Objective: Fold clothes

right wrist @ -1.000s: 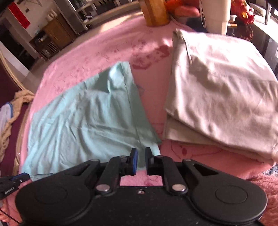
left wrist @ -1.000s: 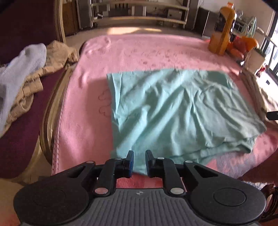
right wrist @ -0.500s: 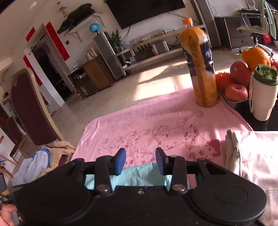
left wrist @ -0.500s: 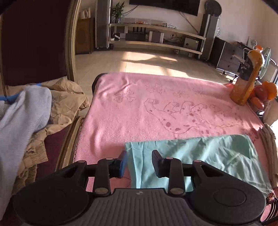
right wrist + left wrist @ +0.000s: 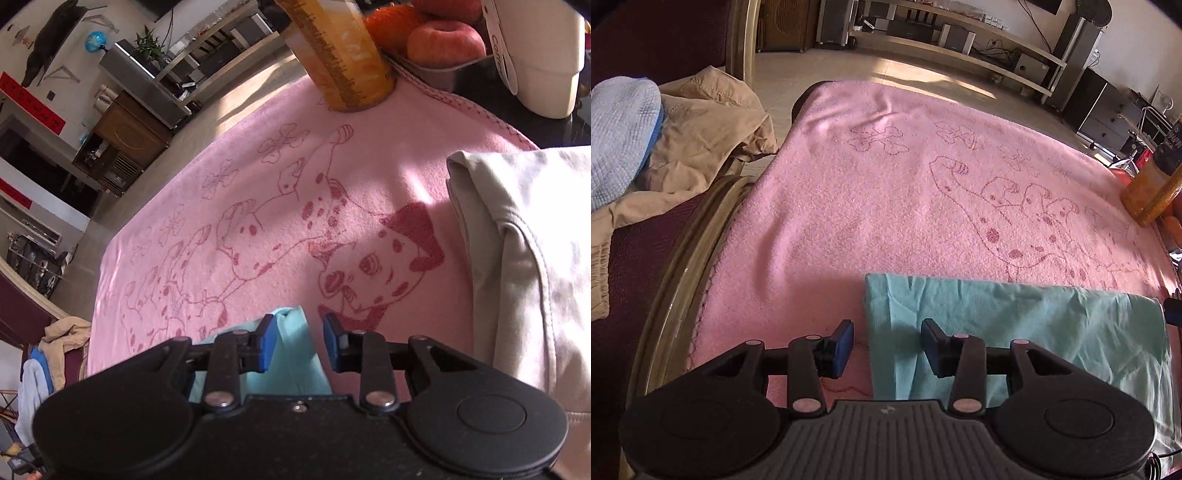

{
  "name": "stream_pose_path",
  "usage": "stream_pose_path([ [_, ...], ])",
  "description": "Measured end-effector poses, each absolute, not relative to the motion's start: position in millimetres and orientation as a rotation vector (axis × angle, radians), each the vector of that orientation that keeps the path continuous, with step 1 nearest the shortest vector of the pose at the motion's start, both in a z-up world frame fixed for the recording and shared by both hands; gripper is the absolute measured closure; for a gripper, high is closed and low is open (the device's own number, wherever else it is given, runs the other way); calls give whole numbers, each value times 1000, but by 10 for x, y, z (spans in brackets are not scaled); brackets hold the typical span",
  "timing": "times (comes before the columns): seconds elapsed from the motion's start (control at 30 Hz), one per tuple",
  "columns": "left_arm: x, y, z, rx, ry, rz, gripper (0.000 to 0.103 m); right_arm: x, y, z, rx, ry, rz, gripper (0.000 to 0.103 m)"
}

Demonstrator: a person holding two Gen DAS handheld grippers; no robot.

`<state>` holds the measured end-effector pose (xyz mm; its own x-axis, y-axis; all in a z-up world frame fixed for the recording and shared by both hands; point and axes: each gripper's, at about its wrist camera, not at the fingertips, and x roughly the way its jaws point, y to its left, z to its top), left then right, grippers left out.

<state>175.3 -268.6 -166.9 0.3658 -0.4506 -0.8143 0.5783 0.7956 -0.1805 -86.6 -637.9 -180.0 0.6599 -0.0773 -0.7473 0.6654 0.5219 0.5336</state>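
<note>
Since a second ago both grippers have swung from the near edge of the teal garment point(image 5: 1015, 328) to its far folded edge, and the cloth now lies doubled over on the pink blanket point(image 5: 886, 206).

The left gripper point(image 5: 887, 345) tilts steeply down over the garment's left corner. Its jaws are opening; the cloth's edge runs between them and no pad presses on it. The right gripper point(image 5: 299, 341) tilts down over the right corner. Its jaws are closing, standing fairly narrow, with a fold of teal cloth between them, against the left pad but clear of the right one.

Just to the right of the right gripper lies a folded beige garment point(image 5: 524, 240). Beyond it, past bare blanket, stand an orange juice bottle point(image 5: 343, 55), apples point(image 5: 447, 40) and a white cup point(image 5: 543, 55). To the left of the left gripper a chair point(image 5: 657, 251) carries a heap of tan and pale blue clothes point(image 5: 665, 140).
</note>
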Motion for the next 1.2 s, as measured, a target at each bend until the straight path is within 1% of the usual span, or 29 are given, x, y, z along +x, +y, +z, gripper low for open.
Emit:
stream_pose_path([
  [0.1, 1818, -2734, -1691, 133, 989, -671, 62, -779, -6415, -1850, 928, 731, -494, 75],
  [0.13, 1834, -2744, -1701, 129, 988, -678, 63, -747, -6420, -1862, 924, 735, -498, 76],
  [0.17, 1853, -2765, -1715, 123, 986, -684, 63, -719, -6424, -1876, 921, 738, -500, 80],
  [0.2, 1871, -2786, -1718, 120, 979, -687, 65, -704, -6424, -1892, 924, 738, -496, 89],
  [0.23, 1883, -2805, -1721, 121, 974, -692, 67, -691, -6421, -1903, 923, 737, -493, 94],
  [0.27, 1887, -2819, -1725, 122, 968, -697, 69, -686, -6407, -1892, 910, 732, -491, 95],
  [0.3, 1884, -2833, -1725, 128, 957, -704, 75, -682, -6389, -1872, 891, 730, -487, 96],
  [0.33, 1881, -2846, -1726, 135, 946, -711, 90, -678, -6371, -1850, 871, 727, -485, 97],
  [0.37, 1870, -2857, -1728, 139, 942, -727, 100, -674, -6350, -1823, 850, 722, -488, 97],
  [0.5, 1733, -2935, -1682, 234, 860, -698, 101, -628, -6252, -1708, 731, 724, -527, 99],
  [0.63, 1722, -2949, -1733, 265, 850, -638, 99, -602, -6220, -1669, 528, 752, -665, 100],
  [0.7, 1690, -2967, -1731, 295, 828, -641, 99, -600, -6256, -1756, 533, 783, -670, 100],
  [0.77, 1674, -2965, -1734, 303, 816, -636, 95, -599, -6277, -1834, 536, 806, -671, 100],
  [0.8, 1677, -2950, -1720, 297, 814, -628, 91, -607, -6283, -1843, 525, 807, -684, 100],
  [0.83, 1682, -2933, -1705, 291, 812, -619, 87, -638, -6300, -1837, 525, 798, -698, 97],
  [0.87, 1684, -2905, -1677, 279, 804, -608, 87, -677, -6324, -1826, 539, 787, -708, 97],
  [0.97, 1601, -2779, -1502, 263, 745, -556, 86, -891, -6402, -1686, 701, 718, -705, 95],
  [1.07, 1445, -2631, -1272, 258, 696, -524, 85, -1106, -6308, -1429, 782, 672, -684, 93],
  [1.13, 1318, -2519, -1111, 244, 682, -523, 85, -1278, -6194, -1244, 812, 630, -630, 85],
  [1.2, 1142, -2397, -1031, 228, 693, -572, 85, -1478, -6033, -1087, 833, 573, -569, 82],
])
